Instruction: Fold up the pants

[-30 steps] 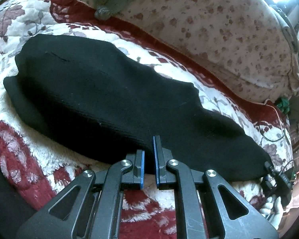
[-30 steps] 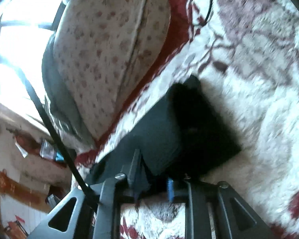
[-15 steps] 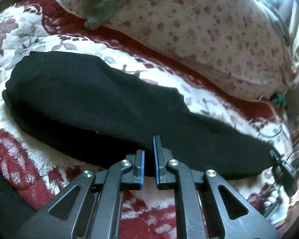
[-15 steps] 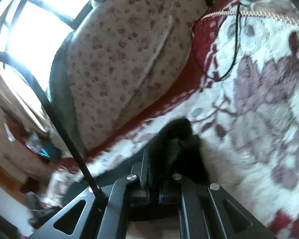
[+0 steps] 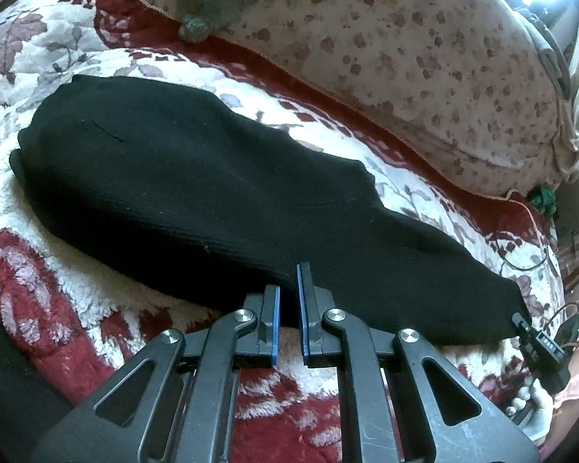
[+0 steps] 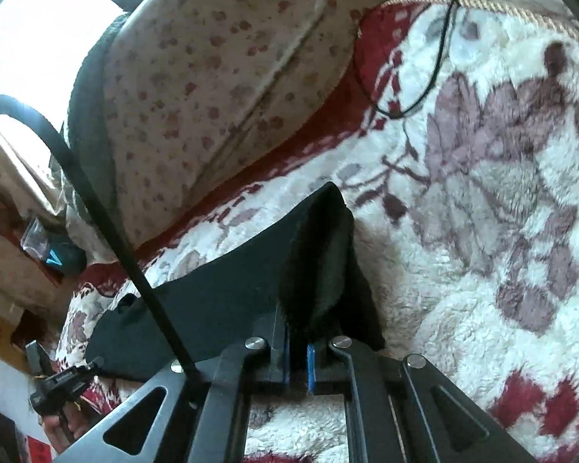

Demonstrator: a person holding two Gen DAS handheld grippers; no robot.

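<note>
pants (image 5: 197, 193): black, lying long across the bed blanket (image 5: 58, 289), one end to the other.
left gripper (image 5: 288, 301): jaws pinched on the near long edge, mid-length, tilted down.
right gripper (image 6: 298, 341): jaws clamped on the bunched cuff end, raised slightly.
fold direction: my guess, cuff end toward far end.
</note>
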